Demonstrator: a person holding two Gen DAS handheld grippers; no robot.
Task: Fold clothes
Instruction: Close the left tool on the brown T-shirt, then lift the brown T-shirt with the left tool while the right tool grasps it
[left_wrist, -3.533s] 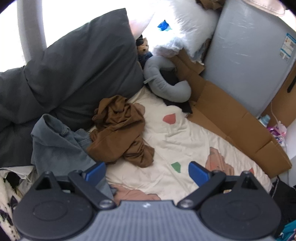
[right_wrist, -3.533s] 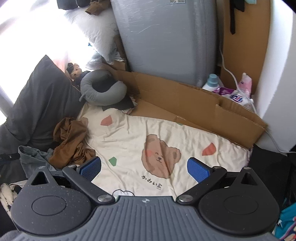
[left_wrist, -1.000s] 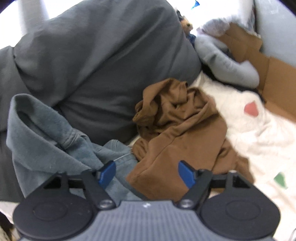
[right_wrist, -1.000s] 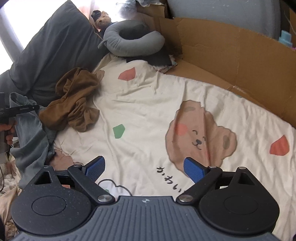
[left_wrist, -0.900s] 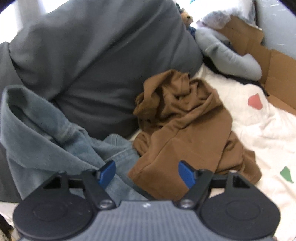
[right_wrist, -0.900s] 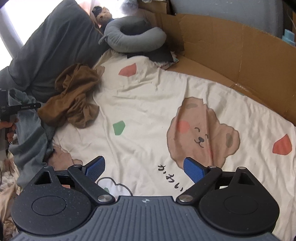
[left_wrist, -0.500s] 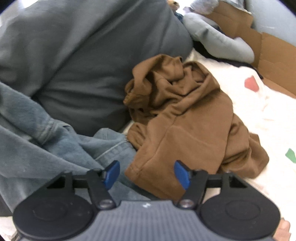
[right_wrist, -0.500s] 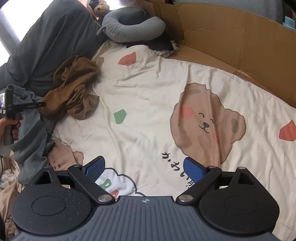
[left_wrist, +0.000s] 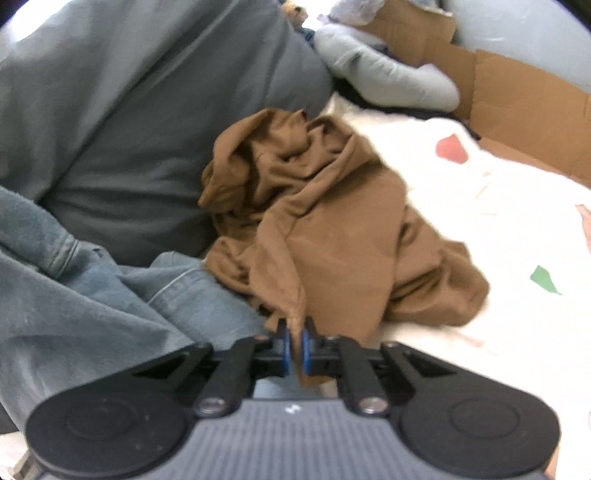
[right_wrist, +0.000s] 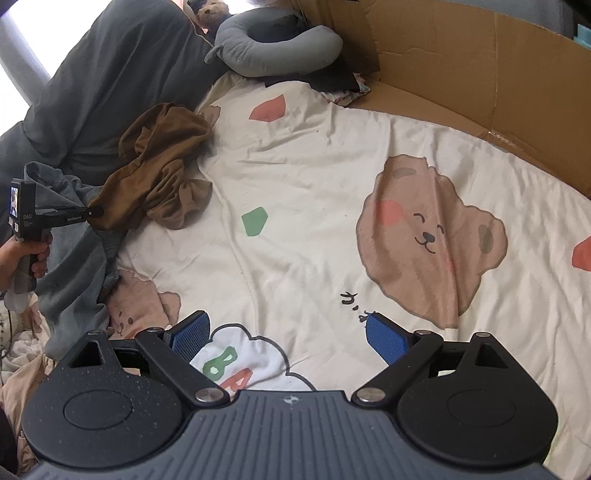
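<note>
A crumpled brown garment (left_wrist: 332, 221) lies on the cream bear-print blanket (left_wrist: 517, 229), against a dark grey pillow. My left gripper (left_wrist: 294, 349) is shut on the near hem of that brown garment. In the right wrist view the same brown garment (right_wrist: 159, 184) sits at the left of the blanket (right_wrist: 314, 184), with the left gripper (right_wrist: 96, 211) pinching its edge and a hand (right_wrist: 22, 254) on the handle. My right gripper (right_wrist: 288, 338) hangs open above the blanket's near part, holding nothing.
Blue-grey jeans (left_wrist: 92, 295) are heaped left of the brown garment. A dark grey pillow (left_wrist: 129, 110) and a grey neck pillow (right_wrist: 273, 51) lie at the back. Flattened cardboard (right_wrist: 461, 62) lines the blanket's far right edge.
My left gripper moved in onto the brown garment's near hem and went from open to shut on it. The right gripper dropped slightly closer to the blanket, still open.
</note>
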